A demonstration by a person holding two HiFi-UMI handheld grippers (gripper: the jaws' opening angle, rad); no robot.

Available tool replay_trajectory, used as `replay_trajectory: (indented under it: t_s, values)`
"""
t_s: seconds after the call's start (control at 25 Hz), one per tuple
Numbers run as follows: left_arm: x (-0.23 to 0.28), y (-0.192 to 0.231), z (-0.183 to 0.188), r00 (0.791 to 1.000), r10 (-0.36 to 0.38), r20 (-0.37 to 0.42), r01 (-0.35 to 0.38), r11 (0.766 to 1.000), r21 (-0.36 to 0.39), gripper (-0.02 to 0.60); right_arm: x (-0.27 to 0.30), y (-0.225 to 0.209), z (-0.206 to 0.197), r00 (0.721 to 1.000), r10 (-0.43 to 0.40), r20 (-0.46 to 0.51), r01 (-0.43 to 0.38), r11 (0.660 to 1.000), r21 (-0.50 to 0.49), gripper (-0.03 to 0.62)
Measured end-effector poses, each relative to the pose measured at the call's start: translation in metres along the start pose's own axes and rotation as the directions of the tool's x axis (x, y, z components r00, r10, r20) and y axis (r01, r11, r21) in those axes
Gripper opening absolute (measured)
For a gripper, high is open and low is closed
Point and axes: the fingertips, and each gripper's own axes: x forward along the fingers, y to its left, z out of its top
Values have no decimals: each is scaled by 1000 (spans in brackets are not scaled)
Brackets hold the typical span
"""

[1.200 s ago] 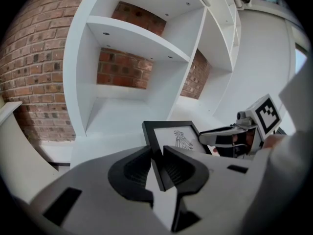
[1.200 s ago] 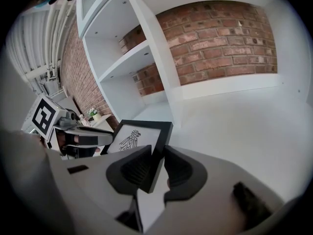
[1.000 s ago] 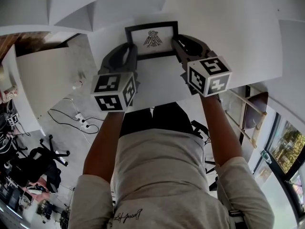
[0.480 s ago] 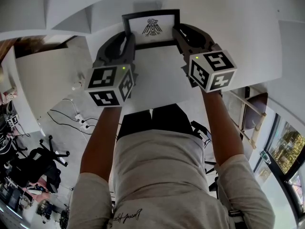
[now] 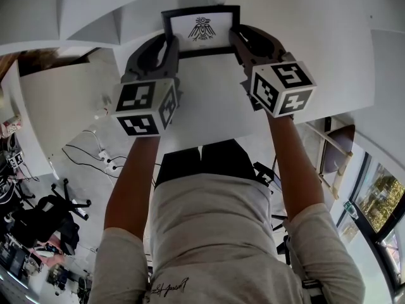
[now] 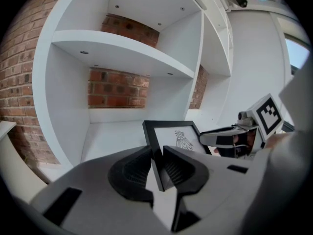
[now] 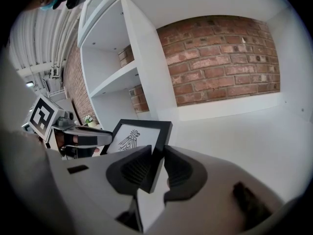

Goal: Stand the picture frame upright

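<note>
Clamped with the left gripper on the left black border of the picture frame, pads pressed to front and back. Clamped likewise with the right gripper on the right border. Held between the two over the far part of the white shelf board, bird print facing near. Resting or lifted: cannot tell. Beyond, white shelving and a red brick wall.

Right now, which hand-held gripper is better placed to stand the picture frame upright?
Neither clearly: the left hand-held gripper is clamped on the left side of the picture frame, and the right hand-held gripper on its right side, mirror-fashion. Probably both should tilt it up together.
</note>
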Motion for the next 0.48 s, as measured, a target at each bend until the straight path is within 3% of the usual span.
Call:
replay_trajectory:
  t_s: [0.28, 0.48]
  values:
    - [10, 4, -4, 1000, 4, -29, -3, 999, 38, 83, 7, -4, -7, 1000, -18, -18, 18, 1000, 8, 92]
    - [17, 8, -9, 999, 13, -46, -12, 1000, 23, 75, 13, -9, -10, 999, -37, -27, 37, 999, 7, 83]
